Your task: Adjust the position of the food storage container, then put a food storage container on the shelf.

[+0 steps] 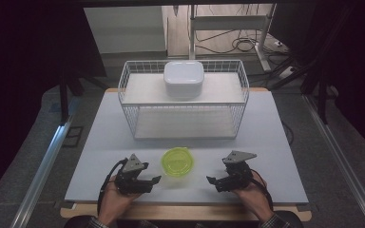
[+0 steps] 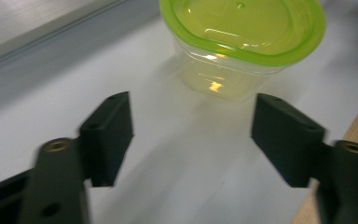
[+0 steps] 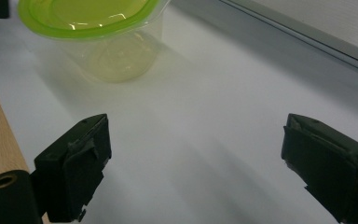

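In the high view, the green-lidded container (image 1: 177, 162) stands in the lower middle of the frame on the white table (image 1: 100, 142), between the left gripper (image 1: 153, 181) and the right gripper (image 1: 212, 182), touching neither. Behind it is a wire basket (image 1: 128, 90) with a white box (image 1: 184, 78).

The left gripper view shows the clear tub under the lid at the upper right, upright, lid upward; the jaws are spread, with nothing between.

The right gripper view has the container at the upper left; these jaws are also wide apart and empty.

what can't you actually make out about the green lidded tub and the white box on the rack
- Green lidded tub: left gripper view, top edge cuts off the far rim; contents unclear through tinted plastic.
- White box: high view, closed lid hides the inside.
- Left claw: left gripper view, blurred.
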